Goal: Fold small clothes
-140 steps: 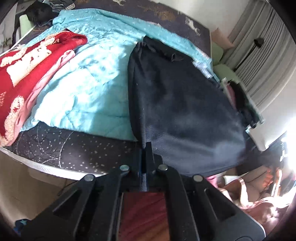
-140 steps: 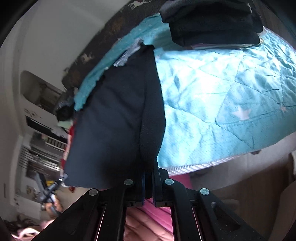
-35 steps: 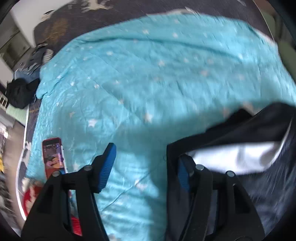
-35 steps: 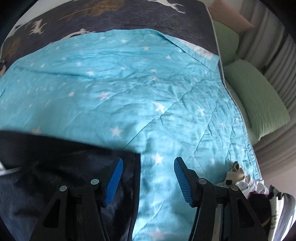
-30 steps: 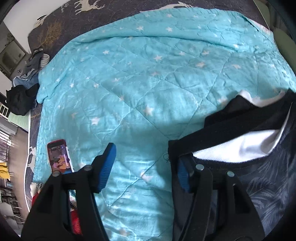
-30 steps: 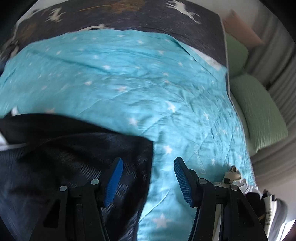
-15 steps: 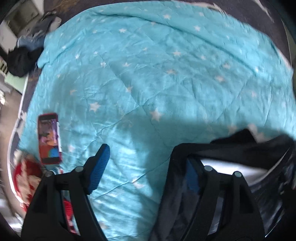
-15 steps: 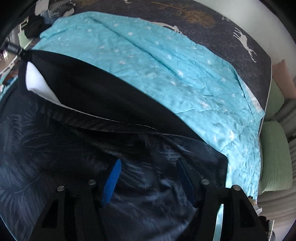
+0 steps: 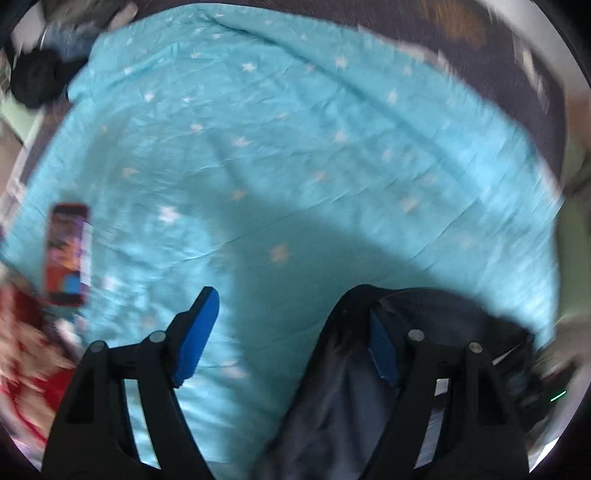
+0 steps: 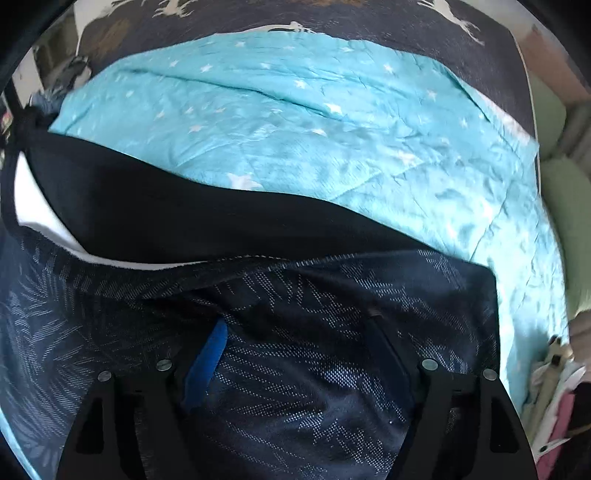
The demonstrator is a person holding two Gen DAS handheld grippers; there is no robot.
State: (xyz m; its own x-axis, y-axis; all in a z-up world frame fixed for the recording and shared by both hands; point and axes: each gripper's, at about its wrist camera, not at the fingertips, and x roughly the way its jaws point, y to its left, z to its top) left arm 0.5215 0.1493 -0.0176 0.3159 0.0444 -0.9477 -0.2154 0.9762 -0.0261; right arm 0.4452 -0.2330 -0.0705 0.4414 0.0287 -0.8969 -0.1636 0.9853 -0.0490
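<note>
A dark navy garment [image 10: 332,369] with a leaf pattern, a black waistband [image 10: 207,221] and a white lining lies on the turquoise star quilt [image 10: 332,122]. My right gripper [image 10: 297,321] points down over the cloth. Its jaws are opening, with fabric spread beneath and between the fingers and no pad pressing on it. In the left wrist view, the left gripper [image 9: 291,306] stands open at the garment's [image 9: 340,398] left edge. Its left pad [image 9: 199,328] is over bare quilt [image 9: 295,147]. Dark cloth lies against the right finger.
A red-cased phone [image 9: 66,254] lies on the quilt left of the left gripper, with red cloth [image 9: 22,354] below it. Green pillows [image 10: 554,192] line the bed's right side. A dark sheet with deer prints [image 10: 332,18] borders the quilt's far edge.
Both grippers, earlier shut on the hanging garment, have let it go onto the quilt. The right gripper moved from the garment's corner to over its middle, jaws wider. The left view rolled.
</note>
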